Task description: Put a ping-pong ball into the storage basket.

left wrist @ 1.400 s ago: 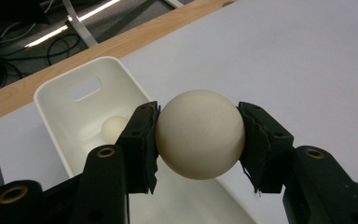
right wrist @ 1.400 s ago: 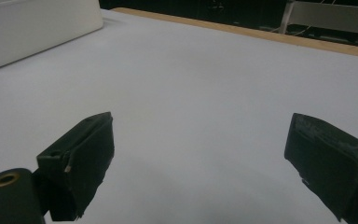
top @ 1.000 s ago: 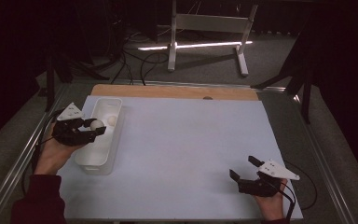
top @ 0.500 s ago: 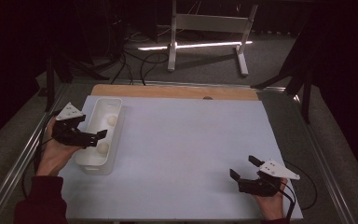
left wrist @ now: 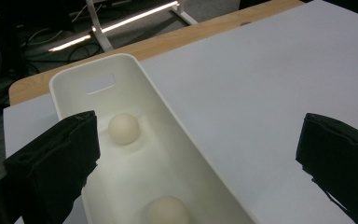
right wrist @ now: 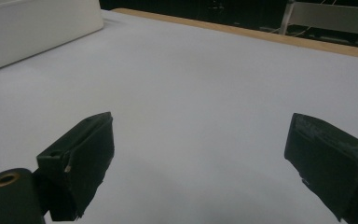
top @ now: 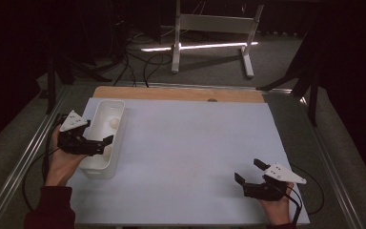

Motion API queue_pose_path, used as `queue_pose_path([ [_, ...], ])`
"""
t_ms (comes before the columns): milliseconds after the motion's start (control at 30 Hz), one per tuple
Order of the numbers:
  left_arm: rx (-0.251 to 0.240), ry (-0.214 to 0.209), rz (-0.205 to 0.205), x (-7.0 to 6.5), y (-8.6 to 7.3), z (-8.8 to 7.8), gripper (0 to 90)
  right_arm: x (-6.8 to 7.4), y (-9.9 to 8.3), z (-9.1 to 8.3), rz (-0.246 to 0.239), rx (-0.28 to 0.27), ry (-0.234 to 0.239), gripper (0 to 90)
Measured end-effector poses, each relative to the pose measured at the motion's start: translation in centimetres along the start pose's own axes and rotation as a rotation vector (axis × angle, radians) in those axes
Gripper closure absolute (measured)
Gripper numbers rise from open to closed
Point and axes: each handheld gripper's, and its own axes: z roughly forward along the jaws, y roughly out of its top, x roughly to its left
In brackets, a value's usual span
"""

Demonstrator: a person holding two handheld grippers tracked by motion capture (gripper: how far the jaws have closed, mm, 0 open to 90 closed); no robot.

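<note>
Since the earlier frame the left gripper (top: 106, 141) has been opened wide and holds nothing — two balls lie in the white bin (left wrist: 121, 70) beneath it, the near ball (left wrist: 168, 211) just below the jaws, the far ball (left wrist: 124, 128) ahead. The right gripper (top: 248, 172), gaping and empty, rests well apart. The left gripper should be lifted straight up — clear of the bin wall.

Smooth white plastic bin (left wrist: 200, 154), probably matt.
</note>
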Motion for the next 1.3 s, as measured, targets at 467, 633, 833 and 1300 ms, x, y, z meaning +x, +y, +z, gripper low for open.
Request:
queue_pose_path([
  [467,-0.041,-0.029,0.007,-1.9,-1.2,0.6,0.1,0.1,0.1,0.3,-0.003,-0.003,0.004,7.7],
  [633,-0.062,-0.048,0.001,-2.2,-1.6,0.5,0.1,0.1,0.2,0.3,-0.013,-0.003,0.007,7.7],
  [833,-0.104,-0.065,0.002,-2.7,-2.5,0.2,0.1,0.3,0.3,0.4,-0.016,-0.005,0.013,7.7],
  [1300,-0.149,-0.077,-0.005,-4.0,-4.1,0.5,0.1,0.3,0.6,0.5,-0.017,-0.018,0.018,7.7],
])
